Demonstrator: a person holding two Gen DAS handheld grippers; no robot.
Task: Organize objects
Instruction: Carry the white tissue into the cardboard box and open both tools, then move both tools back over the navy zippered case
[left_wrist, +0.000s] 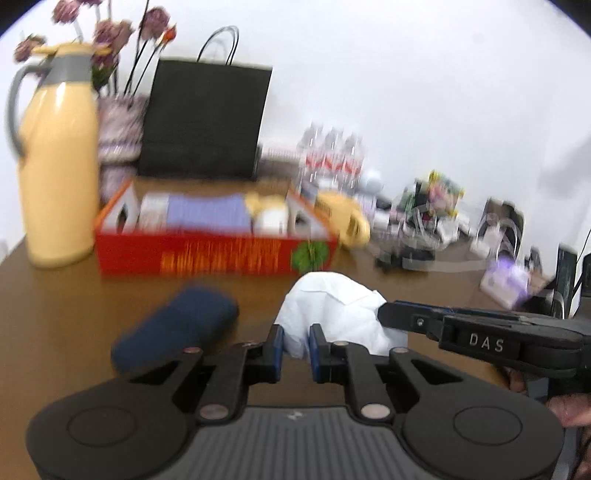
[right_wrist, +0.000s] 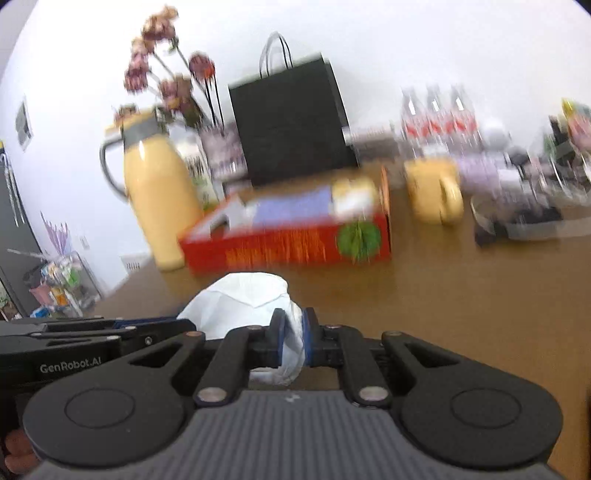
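A crumpled white cloth (left_wrist: 332, 306) hangs between my two grippers over the brown table (left_wrist: 55, 314). In the left wrist view my left gripper (left_wrist: 296, 341) is shut on the cloth's near edge, the fabric pinched between its blue pads. My right gripper (left_wrist: 386, 314) comes in from the right with its tip at the cloth's right side. In the right wrist view my right gripper (right_wrist: 293, 334) is shut on a fold of the white cloth (right_wrist: 240, 299), and the left gripper (right_wrist: 184, 326) lies at the cloth's left. A dark blue oblong case (left_wrist: 173, 328) rests on the table left of the cloth.
Behind the cloth stands a red open box (left_wrist: 214, 254) holding several items. A yellow jug (left_wrist: 59, 158) is to its left, a black paper bag (left_wrist: 207, 118) and flowers (left_wrist: 110, 33) behind. A yellow mug (left_wrist: 347, 221), water bottles (left_wrist: 332, 155) and clutter fill the back right.
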